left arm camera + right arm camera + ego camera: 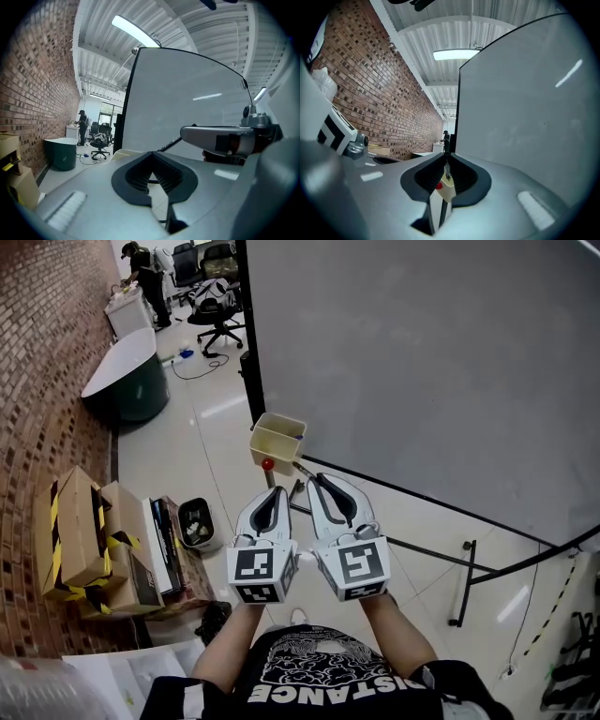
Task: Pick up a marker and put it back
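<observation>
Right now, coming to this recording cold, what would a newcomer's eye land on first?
The left gripper and the right gripper, each carrying a cube with square markers, are held side by side at the centre of the head view, both shut and empty. Just ahead of them an open cream box hangs at the lower corner of the large grey whiteboard. A small red tip shows under the box.
</observation>
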Motion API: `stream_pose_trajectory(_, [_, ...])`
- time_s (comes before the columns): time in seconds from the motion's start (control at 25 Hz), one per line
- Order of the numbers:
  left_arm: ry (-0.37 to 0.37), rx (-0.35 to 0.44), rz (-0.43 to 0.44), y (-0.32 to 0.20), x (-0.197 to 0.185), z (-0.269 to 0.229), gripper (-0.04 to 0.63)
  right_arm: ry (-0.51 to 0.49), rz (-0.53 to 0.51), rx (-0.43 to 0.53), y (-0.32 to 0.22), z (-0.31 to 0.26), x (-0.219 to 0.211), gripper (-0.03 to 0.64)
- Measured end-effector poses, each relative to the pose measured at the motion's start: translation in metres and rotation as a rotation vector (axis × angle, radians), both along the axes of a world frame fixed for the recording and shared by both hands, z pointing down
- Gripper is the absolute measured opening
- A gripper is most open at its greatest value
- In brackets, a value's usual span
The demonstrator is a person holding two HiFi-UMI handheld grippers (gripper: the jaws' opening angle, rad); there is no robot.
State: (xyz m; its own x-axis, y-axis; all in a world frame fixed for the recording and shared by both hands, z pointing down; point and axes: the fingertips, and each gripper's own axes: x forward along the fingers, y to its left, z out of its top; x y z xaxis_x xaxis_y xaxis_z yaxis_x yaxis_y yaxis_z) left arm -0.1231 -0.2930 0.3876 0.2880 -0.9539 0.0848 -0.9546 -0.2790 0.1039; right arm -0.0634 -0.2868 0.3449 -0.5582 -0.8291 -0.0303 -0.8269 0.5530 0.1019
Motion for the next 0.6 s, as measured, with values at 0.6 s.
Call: stream_pose_trajectory(0.6, [-0.002, -0.001, 0.003, 0.0034, 0.0097, 0.0016, 0.006, 0.000, 0.000, -0.006, 0.0002, 0.0039, 0.0085, 0.035])
